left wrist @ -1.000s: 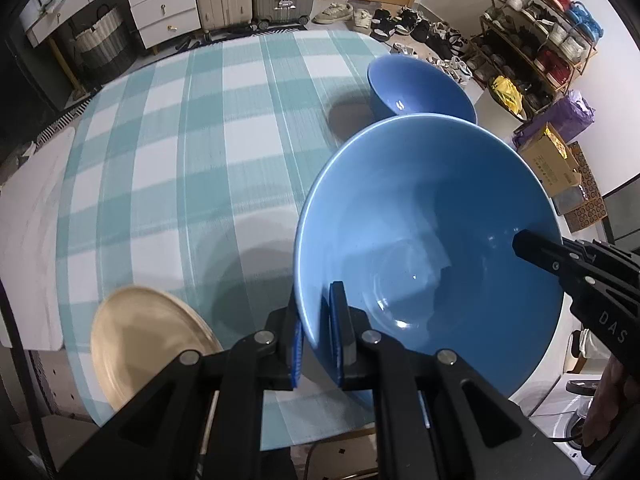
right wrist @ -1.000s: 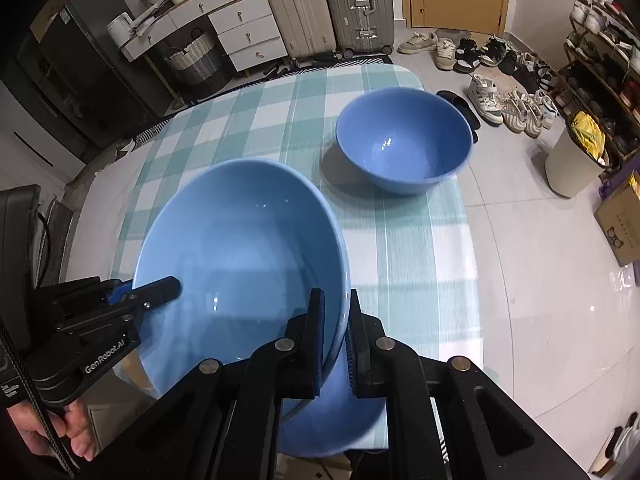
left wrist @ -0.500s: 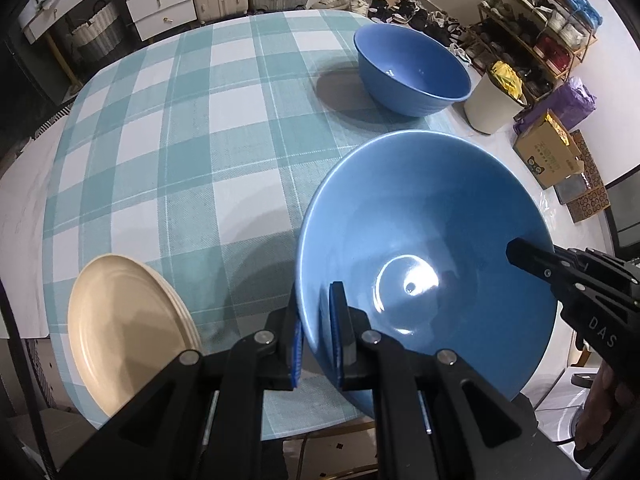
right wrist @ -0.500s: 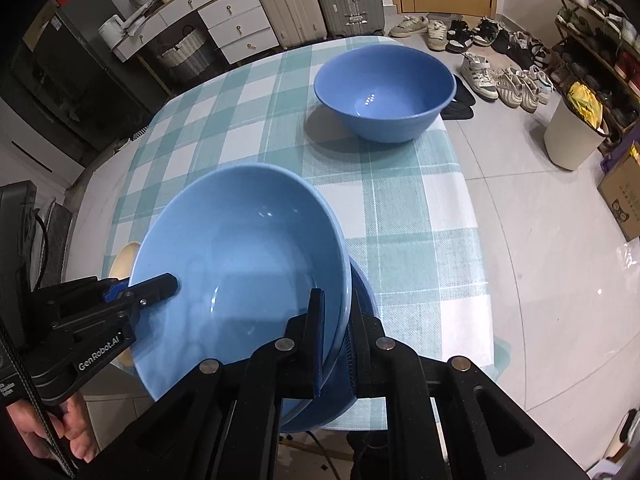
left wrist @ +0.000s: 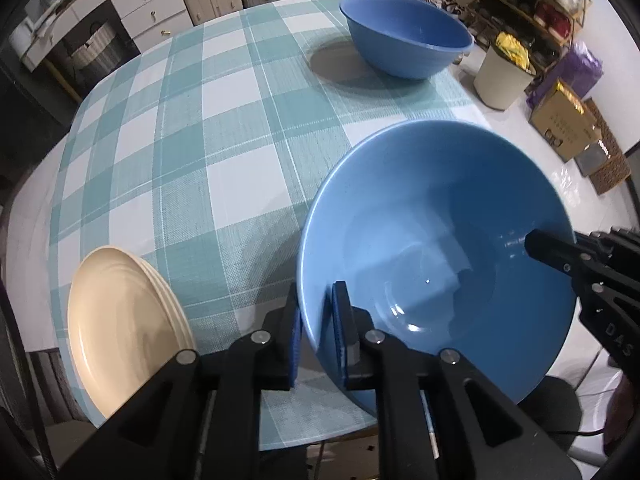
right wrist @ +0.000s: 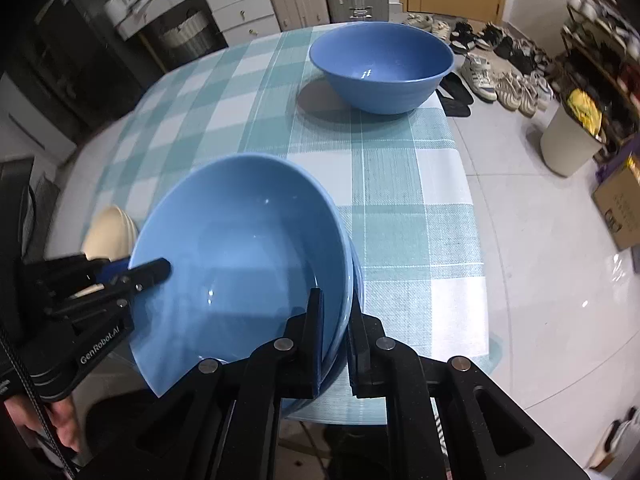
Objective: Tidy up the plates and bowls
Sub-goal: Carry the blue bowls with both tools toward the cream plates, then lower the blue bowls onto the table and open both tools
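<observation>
2 matte-black handheld grippers, the left gripper (left wrist: 316, 332) lettered "GenRobot.AI" and the right gripper (right wrist: 335, 336) "DAS", carry blue-edged pads, silver pivot screws and a black cable beside a bare hand (right wrist: 60, 424).

Since a second ago the large blue bowl (left wrist: 436, 256) has come down toward the near edge of the table (left wrist: 224, 128), carried lower by both grippers. In the right wrist view a second blue rim (right wrist: 357, 276) now shows just under and beside it, where earlier none was seen. The left gripper (left wrist: 316, 336) has begun opening its jaws, with the bowl's rim between them. The cream plates (left wrist: 120, 328) at the near left corner show more fully, and the far blue bowl (left wrist: 404, 36) looks larger and nearer.
</observation>
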`<action>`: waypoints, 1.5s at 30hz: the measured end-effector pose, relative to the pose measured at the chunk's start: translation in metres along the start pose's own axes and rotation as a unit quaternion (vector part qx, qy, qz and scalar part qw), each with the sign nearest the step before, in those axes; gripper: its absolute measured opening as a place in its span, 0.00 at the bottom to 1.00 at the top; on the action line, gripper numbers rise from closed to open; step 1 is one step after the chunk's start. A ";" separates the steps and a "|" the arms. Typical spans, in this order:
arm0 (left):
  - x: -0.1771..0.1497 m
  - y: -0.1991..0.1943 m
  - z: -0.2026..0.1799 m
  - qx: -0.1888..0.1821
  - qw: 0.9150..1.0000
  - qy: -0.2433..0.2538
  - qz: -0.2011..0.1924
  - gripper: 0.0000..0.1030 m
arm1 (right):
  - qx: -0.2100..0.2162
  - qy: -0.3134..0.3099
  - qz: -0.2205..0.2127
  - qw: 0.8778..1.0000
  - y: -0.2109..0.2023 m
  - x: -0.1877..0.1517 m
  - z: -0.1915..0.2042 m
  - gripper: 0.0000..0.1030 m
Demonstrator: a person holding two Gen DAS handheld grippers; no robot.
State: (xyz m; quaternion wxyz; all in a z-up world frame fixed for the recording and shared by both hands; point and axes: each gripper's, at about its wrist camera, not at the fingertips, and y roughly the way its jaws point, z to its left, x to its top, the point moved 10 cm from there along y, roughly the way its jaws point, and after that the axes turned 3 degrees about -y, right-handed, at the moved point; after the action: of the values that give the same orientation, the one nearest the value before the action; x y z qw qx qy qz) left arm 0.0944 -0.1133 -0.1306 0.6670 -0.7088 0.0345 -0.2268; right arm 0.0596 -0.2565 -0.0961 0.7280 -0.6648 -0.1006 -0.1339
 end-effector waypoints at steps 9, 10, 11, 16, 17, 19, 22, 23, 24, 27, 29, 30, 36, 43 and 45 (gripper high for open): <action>-0.005 0.007 -0.004 0.012 1.000 0.021 -0.012 0.20 | -0.032 -0.044 -0.013 0.998 -0.005 -0.002 0.004 0.09; -0.005 0.008 -0.004 0.019 0.999 0.026 -0.015 0.21 | -0.036 -0.049 -0.013 0.998 -0.005 -0.002 0.005 0.10; -0.005 0.008 -0.005 0.024 0.999 0.029 -0.017 0.21 | -0.038 -0.053 -0.014 0.998 -0.006 -0.002 0.006 0.10; -0.007 0.013 -0.004 0.030 0.999 0.032 -0.011 0.25 | -0.052 -0.075 -0.023 0.996 -0.010 -0.003 0.012 0.10; -0.008 0.014 -0.004 0.027 0.999 0.029 -0.009 0.25 | -0.053 -0.076 -0.024 0.995 -0.011 -0.002 0.012 0.10; -0.010 0.017 -0.003 0.015 1.000 0.020 0.001 0.25 | -0.065 -0.082 -0.028 0.994 -0.013 -0.002 0.011 0.10; -0.009 0.017 -0.002 -0.002 1.000 0.004 0.003 0.26 | -0.082 -0.081 -0.032 0.993 -0.016 0.001 0.003 0.10; -0.009 0.017 -0.002 -0.002 1.000 0.003 0.003 0.26 | -0.078 -0.072 -0.034 0.994 -0.017 0.002 -0.001 0.10; -0.009 0.017 -0.002 -0.001 1.000 0.004 0.003 0.26 | -0.077 -0.066 -0.035 0.994 -0.018 0.002 -0.003 0.10; -0.010 0.017 -0.001 -0.004 1.000 -0.003 0.004 0.30 | -0.058 -0.044 -0.032 0.997 -0.017 0.003 -0.010 0.10; -0.011 0.018 0.000 -0.015 1.000 -0.013 0.008 0.33 | -0.035 -0.020 -0.029 0.999 -0.014 0.001 -0.014 0.10; -0.012 0.019 0.000 -0.028 0.999 -0.021 0.012 0.35 | -0.029 -0.013 -0.026 0.999 -0.011 0.000 -0.014 0.10; -0.012 0.015 0.005 -0.068 0.996 -0.063 -0.010 0.45 | -0.008 -0.001 -0.015 1.000 0.015 -0.014 -0.011 0.12; -0.005 0.003 0.012 -0.091 0.991 -0.090 -0.042 0.47 | 0.010 0.014 -0.038 0.999 0.018 -0.016 -0.016 0.12; -0.002 -0.004 0.012 -0.091 0.990 -0.090 -0.059 0.47 | -0.005 0.013 -0.058 0.998 0.009 -0.013 -0.018 0.13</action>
State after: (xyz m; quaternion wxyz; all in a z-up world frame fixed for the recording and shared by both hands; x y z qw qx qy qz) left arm 0.0961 -0.1008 -0.1273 0.5857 -0.7849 -0.0473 -0.1966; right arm 0.0503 -0.2734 -0.1107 0.7170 -0.6594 -0.1295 -0.1850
